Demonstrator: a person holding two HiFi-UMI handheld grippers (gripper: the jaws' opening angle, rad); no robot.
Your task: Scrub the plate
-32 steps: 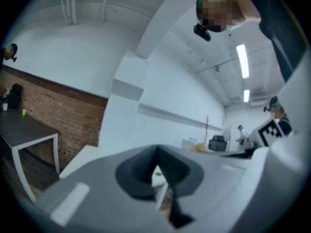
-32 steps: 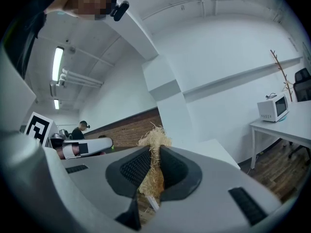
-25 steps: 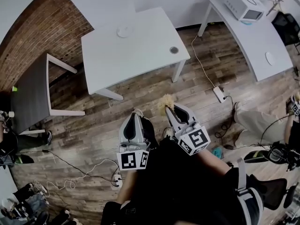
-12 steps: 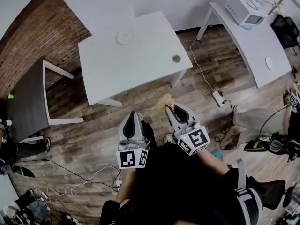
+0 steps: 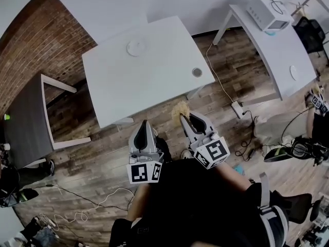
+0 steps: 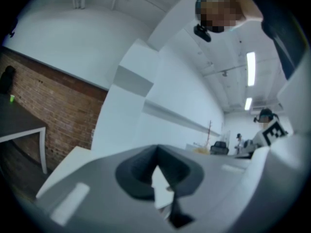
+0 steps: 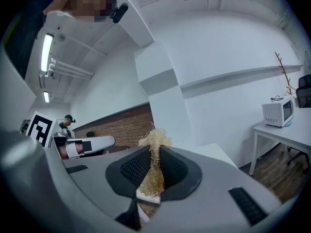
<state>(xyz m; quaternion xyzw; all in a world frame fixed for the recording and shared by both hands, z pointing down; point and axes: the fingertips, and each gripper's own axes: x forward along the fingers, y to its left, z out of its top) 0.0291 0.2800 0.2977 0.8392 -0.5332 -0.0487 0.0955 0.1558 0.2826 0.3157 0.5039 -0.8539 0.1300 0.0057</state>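
Plate (image 5: 136, 47), small, round and white, lies near the far edge of a white tabletop (image 5: 154, 81), well apart from both sets of tongs. A wood-plank floor (image 5: 92, 148) spreads under the scene, and a brick wall (image 5: 38, 40) rises at the left. A second white tabletop (image 5: 275, 48) stands to the right and carries a white microwave (image 5: 267, 10). A dark table (image 5: 23, 117) stands to the left, by the brick. The person stands short of the near edge of the plate's tabletop and holds both tongs out over the floor. The right tongs (image 7: 154, 152) are clamped on a tuft of pale straw-like fibre (image 7: 154, 139), which sticks out past their tips. The left tongs (image 6: 156, 152) are closed tip to tip with nothing between them. A round metal-ringed hole (image 5: 197, 72) marks the tabletop's right side.
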